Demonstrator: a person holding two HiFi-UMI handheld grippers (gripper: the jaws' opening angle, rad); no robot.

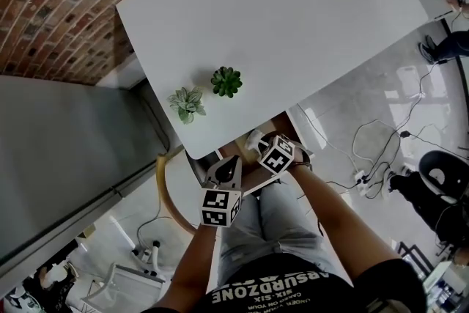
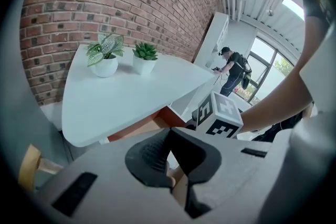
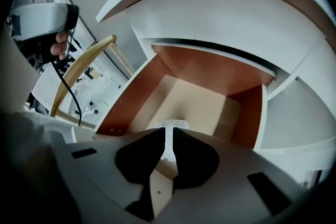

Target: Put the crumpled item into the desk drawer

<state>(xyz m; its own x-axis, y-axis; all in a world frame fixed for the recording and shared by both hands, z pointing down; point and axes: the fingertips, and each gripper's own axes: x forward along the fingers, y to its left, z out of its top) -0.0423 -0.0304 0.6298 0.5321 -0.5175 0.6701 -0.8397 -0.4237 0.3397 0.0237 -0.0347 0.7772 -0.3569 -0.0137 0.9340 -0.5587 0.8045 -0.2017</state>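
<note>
Pinching the crumpled paper (image 3: 171, 124) in narrow fingers, the right gripper (image 3: 169, 140) hovers over the open drawer (image 3: 131, 96) under the counter (image 1: 293, 26). The left gripper (image 2: 169, 136) has its fingers closed, empty. Risk: letting go near the front edge could drop the paper outside the drawer.

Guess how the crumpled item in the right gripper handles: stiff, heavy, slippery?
Probably light and soft: the crumpled item squeezes thin between the nearly shut jaws of the right gripper. Likely not slippery, given its creased white surface. Released, it should drop into the open drawer below without rolling far.
</note>
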